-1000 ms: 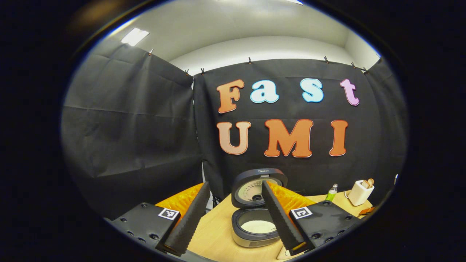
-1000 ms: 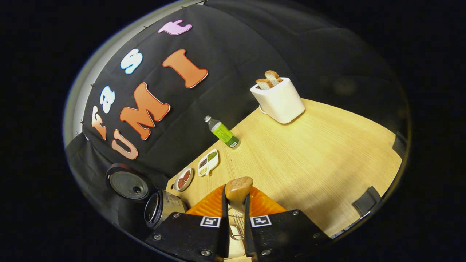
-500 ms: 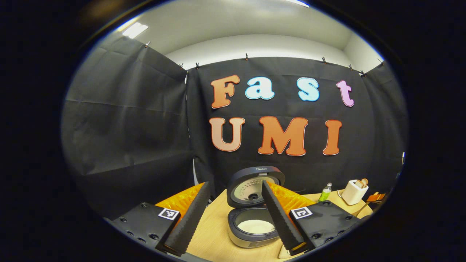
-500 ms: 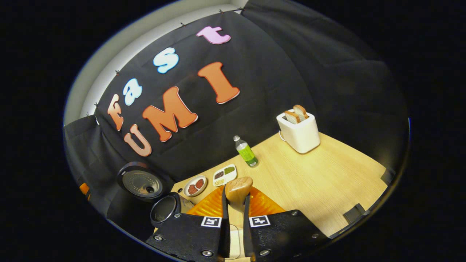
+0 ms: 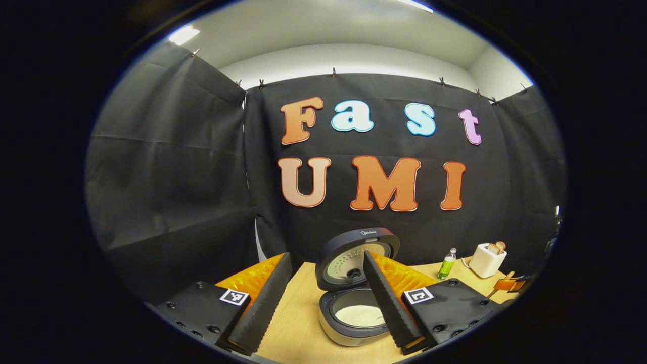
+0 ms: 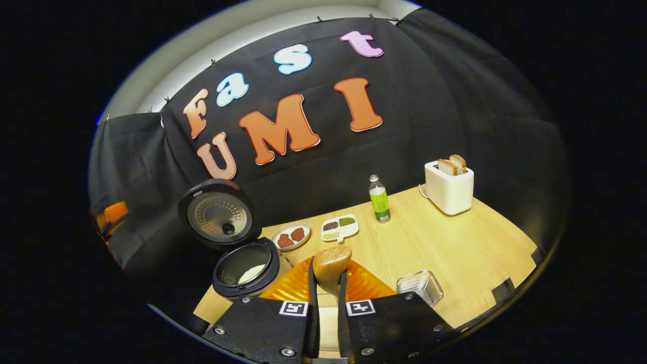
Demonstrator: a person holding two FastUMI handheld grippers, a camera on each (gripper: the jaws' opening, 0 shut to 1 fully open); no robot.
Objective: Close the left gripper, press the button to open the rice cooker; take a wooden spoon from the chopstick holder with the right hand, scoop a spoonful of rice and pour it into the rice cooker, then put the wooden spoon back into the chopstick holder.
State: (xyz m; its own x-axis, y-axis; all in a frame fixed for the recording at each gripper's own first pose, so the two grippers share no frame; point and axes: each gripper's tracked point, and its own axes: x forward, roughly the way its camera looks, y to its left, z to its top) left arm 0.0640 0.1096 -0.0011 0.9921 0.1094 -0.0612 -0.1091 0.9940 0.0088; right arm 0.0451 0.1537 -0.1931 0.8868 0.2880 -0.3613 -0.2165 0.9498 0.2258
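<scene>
Right gripper clamps wooden spoon; left gripper spread wide. Rice cooker open at 10 o'clock, rice inside. Wire holder at 4 o'clock: lower spoon upright, handle vertical.

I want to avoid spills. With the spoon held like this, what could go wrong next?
1. The right gripper pinches the wooden spoon just below its bowl; it may twist when scooping or returning.
2. The wire chopstick holder looks light and could tip on reinsertion.
3. The open rice cooker stands close left, so a swing could hit it.
</scene>
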